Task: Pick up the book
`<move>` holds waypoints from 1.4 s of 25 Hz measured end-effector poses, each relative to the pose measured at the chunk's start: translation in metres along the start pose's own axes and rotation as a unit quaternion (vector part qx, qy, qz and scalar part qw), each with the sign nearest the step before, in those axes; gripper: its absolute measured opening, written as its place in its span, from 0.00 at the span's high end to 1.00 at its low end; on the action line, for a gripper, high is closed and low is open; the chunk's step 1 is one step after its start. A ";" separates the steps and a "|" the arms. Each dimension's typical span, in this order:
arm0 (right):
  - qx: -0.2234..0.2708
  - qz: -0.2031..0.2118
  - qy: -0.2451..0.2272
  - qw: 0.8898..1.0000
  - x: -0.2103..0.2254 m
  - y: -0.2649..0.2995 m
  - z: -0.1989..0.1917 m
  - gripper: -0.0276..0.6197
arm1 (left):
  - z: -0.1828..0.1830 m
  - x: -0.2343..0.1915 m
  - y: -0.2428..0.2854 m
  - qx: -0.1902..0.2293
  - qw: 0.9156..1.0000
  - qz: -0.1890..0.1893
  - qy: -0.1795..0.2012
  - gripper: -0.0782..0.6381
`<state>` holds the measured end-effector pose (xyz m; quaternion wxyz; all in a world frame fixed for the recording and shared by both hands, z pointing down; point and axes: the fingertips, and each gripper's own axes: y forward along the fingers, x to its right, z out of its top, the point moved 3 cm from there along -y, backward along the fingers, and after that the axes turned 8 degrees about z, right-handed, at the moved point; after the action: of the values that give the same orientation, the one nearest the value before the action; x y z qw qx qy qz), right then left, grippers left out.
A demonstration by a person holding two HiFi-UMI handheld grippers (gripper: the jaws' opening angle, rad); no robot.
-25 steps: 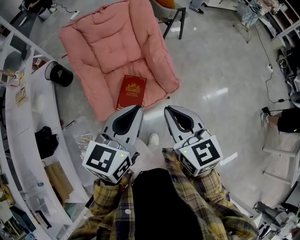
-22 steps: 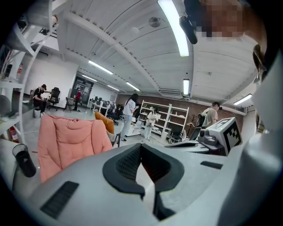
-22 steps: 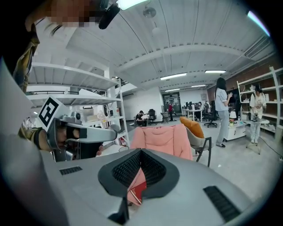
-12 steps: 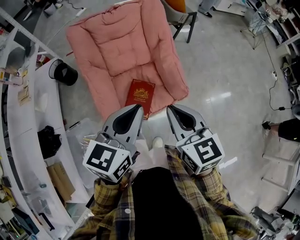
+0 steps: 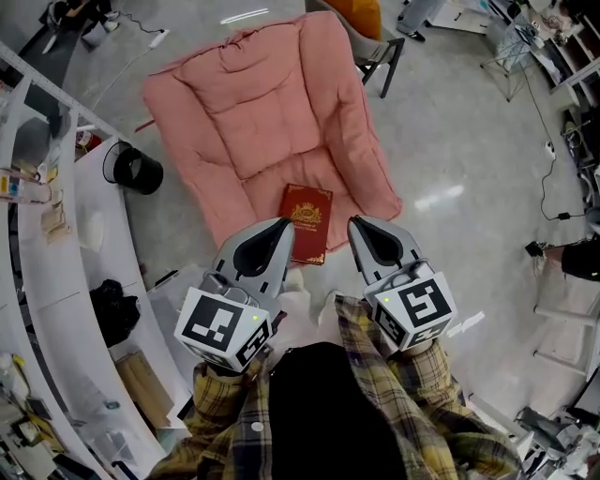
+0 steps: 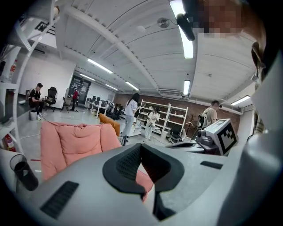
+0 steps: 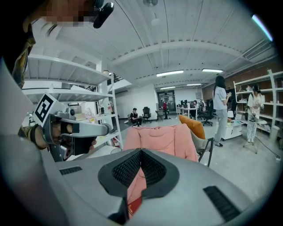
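Observation:
A red book [image 5: 307,221] with a gold crest lies flat on the front of a pink padded lounge chair [image 5: 262,122] on the floor. In the head view my left gripper [image 5: 281,228] hangs just left of the book's near end and my right gripper [image 5: 356,225] just right of it, both above the chair's front edge. Both are shut with nothing in them. In the left gripper view the left gripper [image 6: 141,148] faces the pink chair [image 6: 70,141]. Below the right gripper [image 7: 141,152], a sliver of the red book [image 7: 135,205] shows.
A black bin [image 5: 136,171] stands left of the chair beside a curved white counter [image 5: 56,272] holding a black bag [image 5: 112,309]. A metal-legged chair with an orange cushion [image 5: 366,23] stands behind. Several people and shelves [image 6: 163,117] are far off across the grey floor.
Both grippers have moved forward toward the pink chair. The book, earlier well ahead of the tips, now lies between them. Jaws stayed shut.

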<state>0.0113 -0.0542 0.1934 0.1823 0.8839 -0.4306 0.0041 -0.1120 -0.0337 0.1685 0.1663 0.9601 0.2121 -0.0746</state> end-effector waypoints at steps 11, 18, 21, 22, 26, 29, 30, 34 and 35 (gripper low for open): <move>-0.063 -0.012 0.039 0.997 0.028 0.047 -0.030 0.93 | -0.032 -0.051 0.045 -0.063 0.997 -0.005 -0.033 0.88; -0.092 -0.006 0.048 0.995 0.055 0.065 -0.058 0.93 | -0.059 -0.063 0.081 -0.080 0.996 0.010 -0.048 0.88; -0.108 -0.001 0.051 0.993 0.065 0.074 -0.071 0.93 | -0.078 -0.070 0.100 -0.097 0.994 0.018 -0.051 0.88; -0.111 0.000 0.053 0.992 0.069 0.077 -0.076 0.93 | -0.084 -0.071 0.106 -0.101 0.993 0.021 -0.052 0.88; -0.130 0.005 0.066 0.989 0.084 0.088 -0.102 0.93 | -0.111 -0.075 0.126 -0.121 0.991 0.026 -0.057 0.88; -0.148 0.011 0.077 0.986 0.095 0.103 -0.127 0.93 | -0.139 -0.082 0.144 -0.141 0.988 0.027 -0.061 0.88; -0.153 0.014 0.080 0.985 0.098 0.109 -0.136 0.93 | -0.148 -0.085 0.150 -0.146 0.987 0.028 -0.064 0.88; -0.173 0.032 0.098 0.980 0.105 0.130 -0.172 0.93 | -0.183 -0.095 0.168 -0.162 0.983 0.034 -0.075 0.88; -0.179 0.038 0.105 0.977 0.106 0.135 -0.183 0.93 | -0.191 -0.097 0.171 -0.166 0.983 0.037 -0.076 0.88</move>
<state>0.0024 -0.1506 0.4245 0.3815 0.8146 -0.4360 0.0267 -0.1115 -0.1497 0.4170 0.3414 0.9179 0.1726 -0.1054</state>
